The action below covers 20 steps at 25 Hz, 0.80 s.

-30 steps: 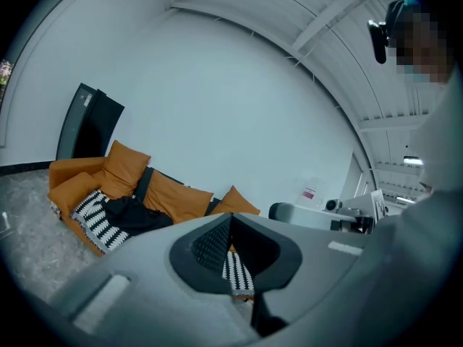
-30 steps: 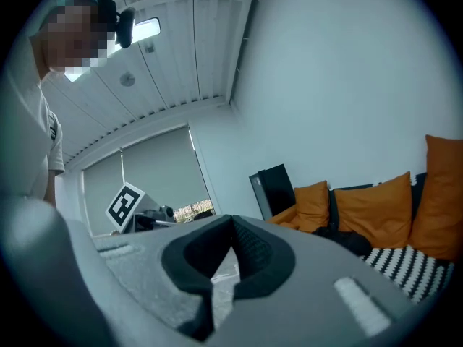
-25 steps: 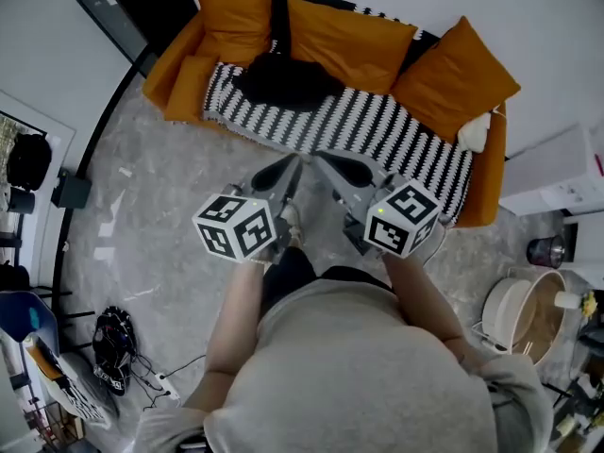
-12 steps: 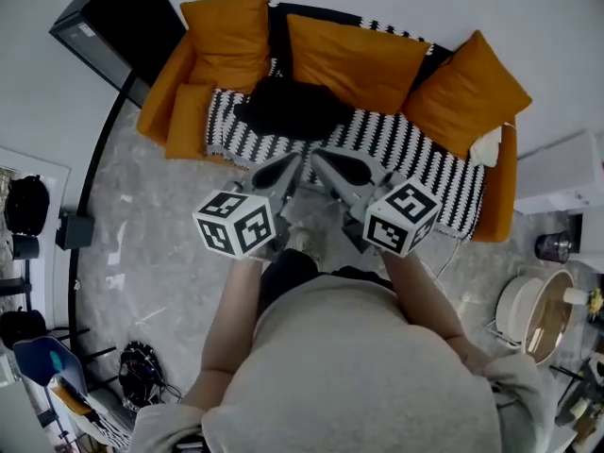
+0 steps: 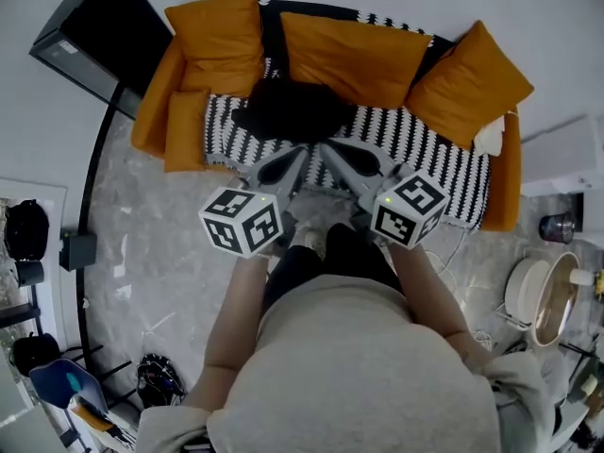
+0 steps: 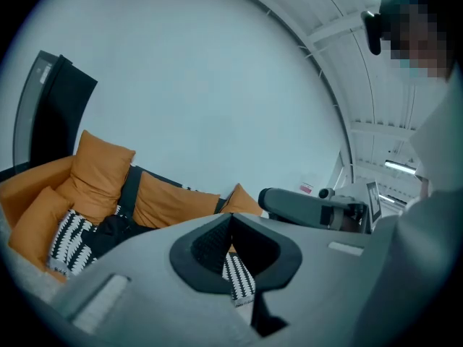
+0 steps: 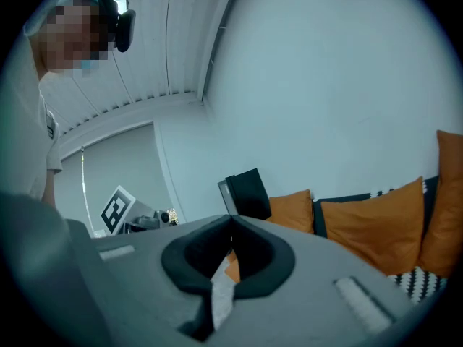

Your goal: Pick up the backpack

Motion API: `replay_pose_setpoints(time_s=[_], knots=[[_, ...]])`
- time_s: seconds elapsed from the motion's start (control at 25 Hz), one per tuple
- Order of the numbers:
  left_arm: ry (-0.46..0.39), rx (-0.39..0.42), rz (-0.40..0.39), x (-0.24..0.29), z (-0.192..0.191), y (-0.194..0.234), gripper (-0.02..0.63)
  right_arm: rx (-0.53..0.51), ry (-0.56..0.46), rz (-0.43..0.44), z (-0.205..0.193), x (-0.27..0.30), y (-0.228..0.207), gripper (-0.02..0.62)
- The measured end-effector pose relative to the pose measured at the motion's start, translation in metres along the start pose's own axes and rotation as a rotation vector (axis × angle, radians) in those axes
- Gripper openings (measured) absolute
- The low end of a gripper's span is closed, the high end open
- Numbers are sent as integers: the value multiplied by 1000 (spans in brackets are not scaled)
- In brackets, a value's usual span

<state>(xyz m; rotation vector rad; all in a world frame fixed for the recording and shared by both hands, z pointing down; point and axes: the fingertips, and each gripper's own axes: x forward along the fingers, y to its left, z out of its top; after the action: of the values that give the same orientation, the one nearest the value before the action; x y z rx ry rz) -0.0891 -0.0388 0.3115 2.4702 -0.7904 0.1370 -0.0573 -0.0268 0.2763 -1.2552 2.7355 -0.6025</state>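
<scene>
The black backpack lies on the striped blanket of an orange sofa, left of the middle, in front of the orange cushions. My left gripper and right gripper are held side by side, both shut and empty, with their tips over the sofa's front edge just short of the backpack. In the left gripper view the backpack shows low at the left, beyond the shut left gripper. The right gripper view has its shut right gripper aimed at the cushions; the backpack is hidden there.
A black cabinet stands left of the sofa. A white unit and a round white bin are at the right. A helmet and cables lie on the floor at the lower left. My legs stand right before the sofa.
I have walked up to the sofa with both grippers. Their tips, over the floor a second ago, now reach the sofa's front edge near the backpack. Both stayed shut.
</scene>
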Motion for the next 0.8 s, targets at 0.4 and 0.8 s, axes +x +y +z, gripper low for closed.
replay_pose_setpoints(time_s=[0.4,0.8], knots=[[-25,-78,-14,1,-1,13,8,-17,62,10,-8,20,3,3],[-18,-107,17,28,12,44,8,-1,105,30,-13,48,-26,3]])
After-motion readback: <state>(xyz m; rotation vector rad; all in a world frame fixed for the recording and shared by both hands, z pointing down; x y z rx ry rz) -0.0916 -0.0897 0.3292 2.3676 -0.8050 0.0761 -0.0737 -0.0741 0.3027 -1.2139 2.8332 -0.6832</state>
